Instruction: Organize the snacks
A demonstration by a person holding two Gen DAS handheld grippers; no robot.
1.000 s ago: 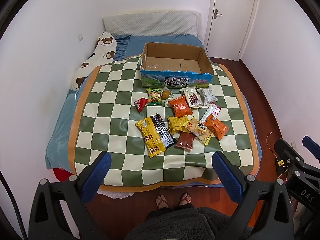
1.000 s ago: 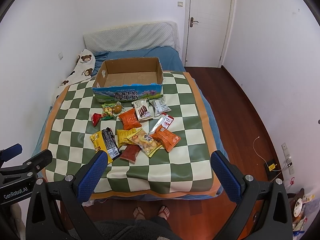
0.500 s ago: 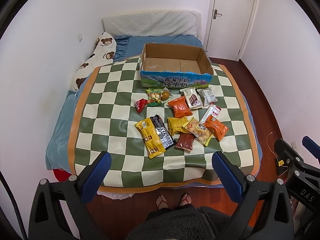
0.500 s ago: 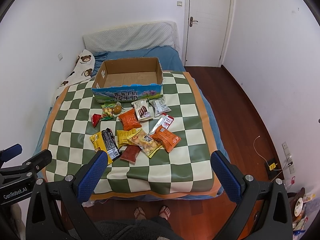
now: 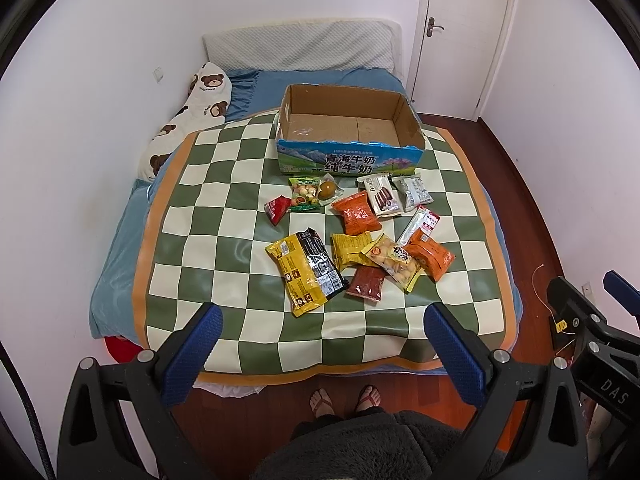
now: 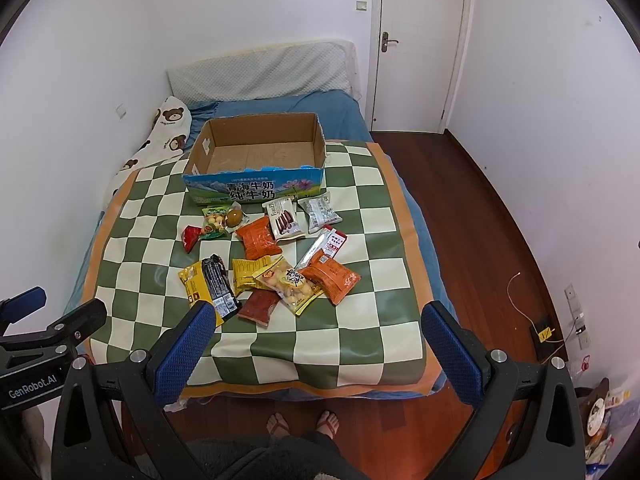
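Several snack packets lie in a loose pile on a green-and-cream checked mat (image 5: 224, 216) on a bed. Among them are a yellow-and-black bag (image 5: 306, 270) (image 6: 208, 286), an orange packet (image 5: 357, 213) (image 6: 258, 237), and a biscuit bag (image 5: 392, 261) (image 6: 286, 280). An empty open cardboard box (image 5: 348, 158) (image 6: 256, 186) stands behind the pile. My left gripper (image 5: 320, 344) is open and empty, held high before the bed's near edge. My right gripper (image 6: 316, 340) is open and empty at the same height, to the right of the left one.
A bear-print pillow (image 5: 188, 120) lies along the left wall and a headboard cushion (image 5: 300, 46) at the back. A white door (image 5: 464, 36) is at the back right. Wooden floor (image 6: 500, 240) runs along the bed's right side. The person's feet (image 5: 344, 398) stand at the bed's foot.
Both grippers have drifted slightly, so the bed sits a little higher in both views. Nothing on the mat has moved.
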